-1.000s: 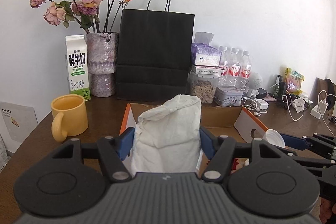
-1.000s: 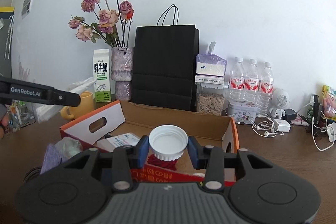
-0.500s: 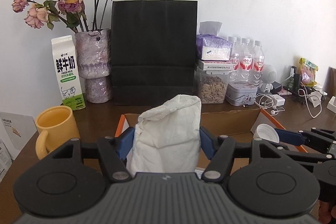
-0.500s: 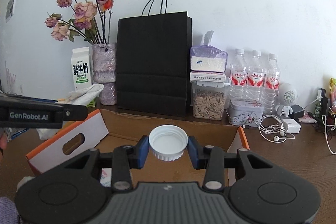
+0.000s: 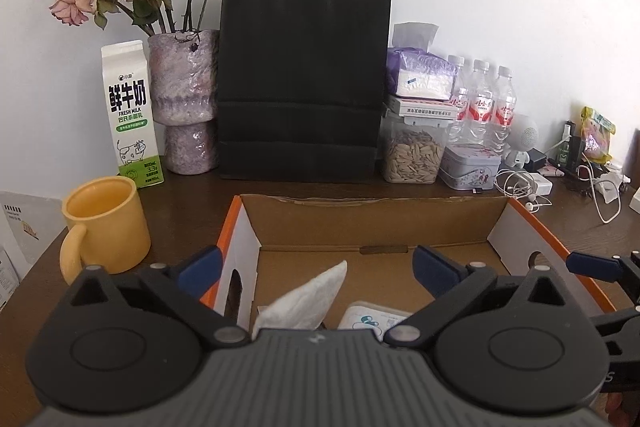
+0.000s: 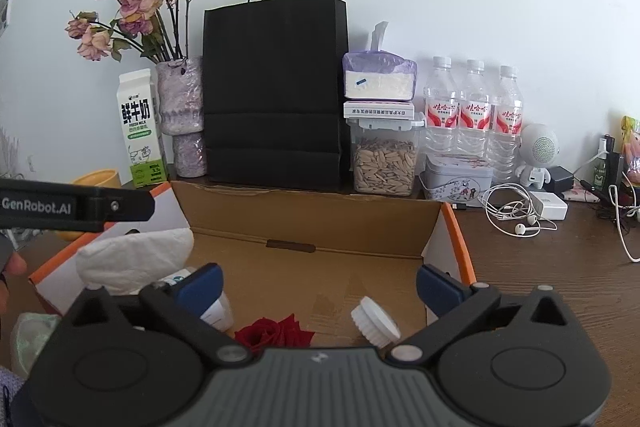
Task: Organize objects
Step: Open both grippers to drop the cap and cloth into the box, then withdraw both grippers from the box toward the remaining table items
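An open cardboard box (image 5: 372, 215) with orange edges sits in front of me; it also shows in the right wrist view (image 6: 320, 223). My left gripper (image 5: 318, 265) is open and empty above the box's left end. A white cloth (image 5: 308, 301) lies in the box below it, also visible in the right wrist view (image 6: 136, 259). My right gripper (image 6: 320, 285) is open and empty over the box's right half. A white ribbed cap (image 6: 374, 321) lies on its side on the box floor, next to a red rose (image 6: 274, 335).
A black paper bag (image 5: 304, 79), vase of dried roses (image 5: 184, 103), milk carton (image 5: 130, 115), seed jar (image 5: 412, 155), tin (image 5: 470, 167), water bottles (image 5: 480, 99) line the wall. A yellow mug (image 5: 104, 223) stands left of the box. Earphones and chargers (image 6: 516, 211) lie right.
Both grippers opened. The left let go of the white cloth and the right let go of the white cap; both now lie in the box.
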A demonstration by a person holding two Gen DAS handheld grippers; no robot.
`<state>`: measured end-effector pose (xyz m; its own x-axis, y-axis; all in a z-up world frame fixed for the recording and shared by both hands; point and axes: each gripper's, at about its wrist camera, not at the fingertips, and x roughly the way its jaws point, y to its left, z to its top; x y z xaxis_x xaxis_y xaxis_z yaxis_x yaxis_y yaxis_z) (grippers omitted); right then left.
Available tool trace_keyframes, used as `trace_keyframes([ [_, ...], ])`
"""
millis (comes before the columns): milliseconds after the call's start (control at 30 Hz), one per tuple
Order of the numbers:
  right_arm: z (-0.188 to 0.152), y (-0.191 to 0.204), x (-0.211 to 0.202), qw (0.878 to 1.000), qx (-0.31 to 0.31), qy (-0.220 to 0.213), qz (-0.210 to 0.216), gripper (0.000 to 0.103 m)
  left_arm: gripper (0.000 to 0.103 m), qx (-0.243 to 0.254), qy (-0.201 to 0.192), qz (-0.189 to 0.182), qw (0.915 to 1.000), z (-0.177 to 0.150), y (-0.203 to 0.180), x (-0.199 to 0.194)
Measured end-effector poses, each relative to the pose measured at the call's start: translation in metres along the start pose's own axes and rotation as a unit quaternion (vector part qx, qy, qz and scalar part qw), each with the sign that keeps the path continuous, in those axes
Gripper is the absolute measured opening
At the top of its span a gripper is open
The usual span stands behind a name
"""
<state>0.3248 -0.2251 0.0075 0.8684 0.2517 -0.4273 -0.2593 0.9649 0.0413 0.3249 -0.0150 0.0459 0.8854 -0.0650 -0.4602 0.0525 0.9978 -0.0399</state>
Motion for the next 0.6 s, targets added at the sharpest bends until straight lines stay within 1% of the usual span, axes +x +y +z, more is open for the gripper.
trace_keyframes([
  [433,0.001,0.001,-0.008,1.000,-0.004,-0.006,0.003,0.103,0.103,-0.003,-0.010,-0.001,0.9999,0.001,-0.001,-0.009],
  [600,0.002,0.001,-0.015,1.000,-0.005,-0.014,0.004,0.103,0.103,-0.015,-0.018,-0.006,0.9997,0.000,-0.001,-0.019],
])
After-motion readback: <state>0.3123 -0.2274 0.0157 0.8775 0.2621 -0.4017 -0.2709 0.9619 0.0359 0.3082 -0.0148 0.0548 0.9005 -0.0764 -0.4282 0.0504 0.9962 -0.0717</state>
